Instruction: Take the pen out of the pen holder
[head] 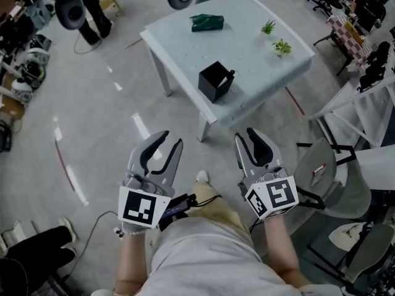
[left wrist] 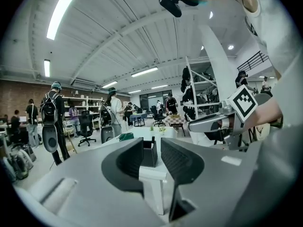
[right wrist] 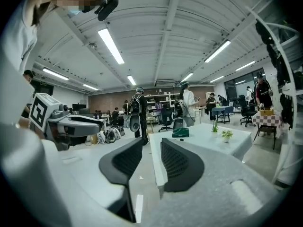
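A black square pen holder (head: 215, 82) stands near the front edge of the white table (head: 247, 48), with a dark pen (head: 231, 74) sticking up at its right corner. Both grippers hang over the floor, short of the table and apart from the holder. My left gripper (head: 171, 139) is open and empty. In the left gripper view the holder (left wrist: 150, 155) shows far off through the gap between the pads. My right gripper (head: 245, 134) is open too, nothing between its pads. The right gripper view looks along the table's edge (right wrist: 158, 169); the holder is hidden there.
A green object (head: 207, 22) and two small potted plants (head: 282, 47) sit on the table's far part. Grey chairs (head: 330, 171) and another white table (head: 364, 103) crowd the right. Several people stand at the room's back. Someone's legs (head: 31, 251) are at lower left.
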`<state>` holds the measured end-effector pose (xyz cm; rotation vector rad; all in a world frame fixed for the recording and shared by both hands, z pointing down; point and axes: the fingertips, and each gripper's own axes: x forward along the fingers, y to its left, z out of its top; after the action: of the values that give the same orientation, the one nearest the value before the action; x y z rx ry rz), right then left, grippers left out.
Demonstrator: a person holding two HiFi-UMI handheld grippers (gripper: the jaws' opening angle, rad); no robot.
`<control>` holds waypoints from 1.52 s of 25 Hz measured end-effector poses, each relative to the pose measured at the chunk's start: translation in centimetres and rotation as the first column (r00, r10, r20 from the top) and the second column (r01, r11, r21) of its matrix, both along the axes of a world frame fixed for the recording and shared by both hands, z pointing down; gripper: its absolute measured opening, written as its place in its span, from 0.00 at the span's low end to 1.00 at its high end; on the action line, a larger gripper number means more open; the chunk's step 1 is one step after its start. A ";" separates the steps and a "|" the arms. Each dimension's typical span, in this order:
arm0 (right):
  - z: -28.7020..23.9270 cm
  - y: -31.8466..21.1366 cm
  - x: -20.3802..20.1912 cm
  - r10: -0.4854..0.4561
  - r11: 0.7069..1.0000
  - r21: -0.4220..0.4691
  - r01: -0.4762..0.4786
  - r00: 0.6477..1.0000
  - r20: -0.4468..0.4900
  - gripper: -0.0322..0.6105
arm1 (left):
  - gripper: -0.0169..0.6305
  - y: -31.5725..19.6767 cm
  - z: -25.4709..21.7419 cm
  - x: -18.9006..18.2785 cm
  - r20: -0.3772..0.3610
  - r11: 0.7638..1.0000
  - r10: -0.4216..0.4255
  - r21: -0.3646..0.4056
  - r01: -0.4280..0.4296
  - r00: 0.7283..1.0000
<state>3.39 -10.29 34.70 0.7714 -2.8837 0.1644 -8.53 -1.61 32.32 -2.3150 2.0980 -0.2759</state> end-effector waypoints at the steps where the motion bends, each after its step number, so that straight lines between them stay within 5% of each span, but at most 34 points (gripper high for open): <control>1: -0.1 -0.7 -0.2 -0.007 1.000 -0.001 0.007 1.000 -0.002 0.24 | 0.20 -0.6 -0.1 -0.2 -0.001 1.000 -0.008 -0.002 0.008 1.000; 14: -0.9 -5.0 -0.5 -0.035 0.999 -0.003 0.035 0.999 0.008 0.24 | 0.20 -4.2 -1.5 -0.9 0.006 0.997 -0.079 0.004 0.079 0.997; 38: 2.1 -12.0 -3.9 0.026 0.998 -0.052 -0.028 0.999 -0.035 0.24 | 0.20 -9.2 0.8 -4.7 -0.001 0.997 -0.052 -0.058 0.052 0.999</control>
<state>-0.56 -22.26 36.85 0.7957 -2.8257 0.2259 -13.19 -10.81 33.15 -2.2955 2.1826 -0.3397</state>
